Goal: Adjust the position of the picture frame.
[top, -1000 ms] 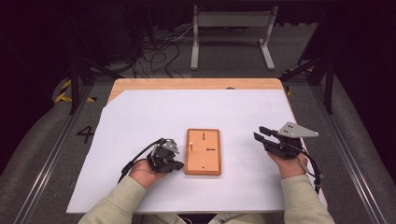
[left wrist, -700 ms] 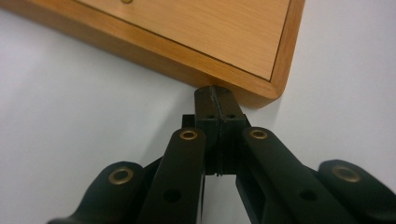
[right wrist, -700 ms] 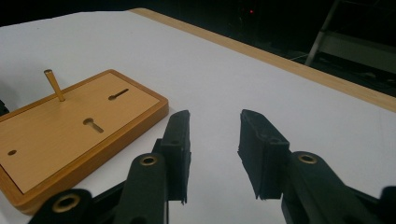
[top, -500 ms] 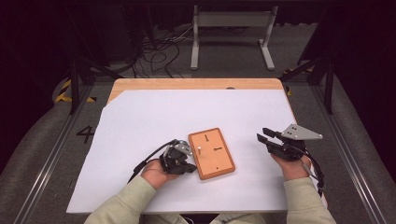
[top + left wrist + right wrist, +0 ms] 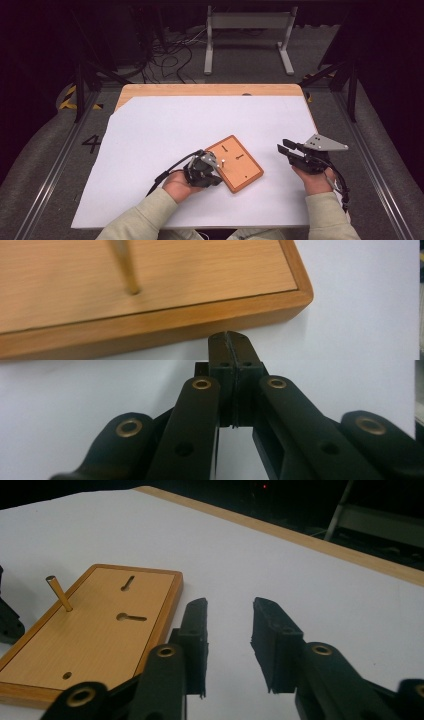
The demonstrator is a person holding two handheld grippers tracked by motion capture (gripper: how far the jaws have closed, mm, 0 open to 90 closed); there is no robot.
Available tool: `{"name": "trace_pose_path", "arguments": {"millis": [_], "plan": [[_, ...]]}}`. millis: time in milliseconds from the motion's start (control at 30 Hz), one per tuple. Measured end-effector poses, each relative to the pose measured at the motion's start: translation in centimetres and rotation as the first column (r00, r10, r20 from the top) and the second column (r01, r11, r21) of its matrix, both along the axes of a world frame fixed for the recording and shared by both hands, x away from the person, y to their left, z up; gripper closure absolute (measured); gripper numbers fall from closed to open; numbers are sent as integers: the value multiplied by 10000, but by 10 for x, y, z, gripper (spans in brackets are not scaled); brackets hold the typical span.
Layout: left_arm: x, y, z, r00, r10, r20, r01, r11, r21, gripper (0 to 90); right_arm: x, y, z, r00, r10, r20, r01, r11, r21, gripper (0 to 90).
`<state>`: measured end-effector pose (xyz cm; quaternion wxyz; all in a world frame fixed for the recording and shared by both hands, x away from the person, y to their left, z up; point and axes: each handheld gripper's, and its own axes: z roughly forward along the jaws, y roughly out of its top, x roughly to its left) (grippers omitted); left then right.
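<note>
A flat wooden board [image 5: 236, 164] lies turned at an angle on the white sheet, with two keyhole slots [image 5: 131, 616] and a thin brass pin [image 5: 59, 593] standing from it. My left gripper [image 5: 212, 169] is shut with nothing in it, its closed tips right against the board's near edge [image 5: 150, 330]; the pin [image 5: 126, 267] rises just beyond. My right gripper [image 5: 289, 151] hovers open to the right of the board, nothing between its black fingers [image 5: 195, 630]. The board [image 5: 95, 630] lies to its left.
A white sheet [image 5: 200, 125] covers most of the wooden table [image 5: 210, 90]. Beyond the table's far edge stand a metal frame [image 5: 247, 35] and loose cables [image 5: 165, 55] on the dark floor.
The left gripper has pushed rightward against the board, and the board has swung from square to a diagonal lie. The right gripper has barely moved.
</note>
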<state>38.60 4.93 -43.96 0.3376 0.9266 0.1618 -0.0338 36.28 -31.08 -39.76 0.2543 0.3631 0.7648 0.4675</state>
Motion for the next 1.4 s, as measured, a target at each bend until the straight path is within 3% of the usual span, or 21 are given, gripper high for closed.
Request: {"name": "trace_pose_path", "arguments": {"millis": [67, 100, 167, 200, 300, 333, 367, 400, 500, 567, 667, 833, 867, 967, 1000, 1067, 1100, 1267, 1333, 1400], "plan": [[1, 19, 8, 9988, 499, 19, -497, 9977, -466, 895, 4, 6, 1, 9995, 38, -304, -38, 10000, -3, 778], [2, 28, 11, 9969, 733, 277, -710, 9944, -780, 894, 8, 11, 2, 9993, 143, -354, -146, 9999, -90, 807], [3, 53, 18, 9915, 1163, 587, -1051, 9803, -1671, 892, 19, 24, 3, 9976, 389, -573, -410, 9985, -368, 841], [3, 59, 20, 9884, 1368, 657, -1225, 9748, -1865, 891, 26, 34, 4, 9949, 637, -786, -669, 9970, -385, 845], [1, 86, 24, 9684, 2306, 945, -2002, 9456, -2565, 876, 45, 61, 8, 9862, 1180, -1162, -1269, 9893, -726, 885], [1, 92, 25, 9633, 2505, 966, -2176, 9391, -2658, 872, 53, 70, 9, 9826, 1261, -1360, -1384, 9867, -848, 899], [1, 92, 25, 9633, 2505, 966, -2176, 9391, -2658, 872, 53, 70, 9, 9826, 1261, -1360, -1384, 9867, -848, 899], [-1, 102, 25, 9519, 2874, 1058, -2480, 9261, -2844, 872, 59, 77, 9, 9794, 1265, -1572, -1424, 9853, -942, 900], [-6, 122, 24, 9274, 3565, 1134, -3085, 9002, -3073, 866, 93, 105, 1, 9558, 934, -2789, -1399, 9785, -1515, 900], [-8, 133, 21, 9117, 3945, 1149, -3432, 8849, -3149, 864, 109, 115, -7, 9410, 610, -3329, -1328, 9713, -1974, 900], [-10, 143, 19, 8984, 4263, 1056, -3750, 8699, -3205, 860, 127, 126, -18, 9243, 246, -3810, -1288, 9595, -2506, 900], [-13, 150, 16, 8881, 4480, 1026, -3986, 8619, -3136, 857, 144, 139, -28, 8927, -52, -4506, -1400, 9472, -2884, 900], [-13, 150, 15, 8869, 4505, 1024, -4008, 8606, -3141, 856, 146, 139, -28, 8901, -88, -4557, -1378, 9478, -2876, 900], [-13, 149, 16, 8859, 4518, 1053, -4029, 8619, -3080, 856, 150, 140, -28, 8617, -31, -5074, -1339, 9631, -2333, 900], [-14, 149, 16, 8853, 4526, 1067, -4034, 8616, -3080, 854, 150, 145, -28, 8579, 118, -5136, -1485, 9628, -2259, 900], [-14, 149, 17, 8843, 4552, 1036, -4061, 8595, -3103, 852, 146, 159, -28, 8683, 555, -4930, -2001, 9484, -2458, 900], [-14, 149, 17, 8861, 4502, 1103, -4008, 8637, -3055, 852, 144, 169, -30, 8650, 856, -4944, -2340, 9405, -2466, 900], [-11, 147, 14, 8909, 4444, 941, -4009, 8665, -2974, 852, 135, 209, -35, 8402, 1873, -5089, -3470, 9068, -2392, 900], [-9, 145, 13, 8963, 4339, 911, -3934, 8730, -2883, 853, 130, 222, -35, 8274, 2272, -5136, -3824, 8977, -2190, 900], [-7, 143, 11, 8994, 4288, 845, -3916, 8766, -2797, 853, 122, 239, -37, 8008, 2936, -5220, -4496, 8705, -2001, 900]]}}
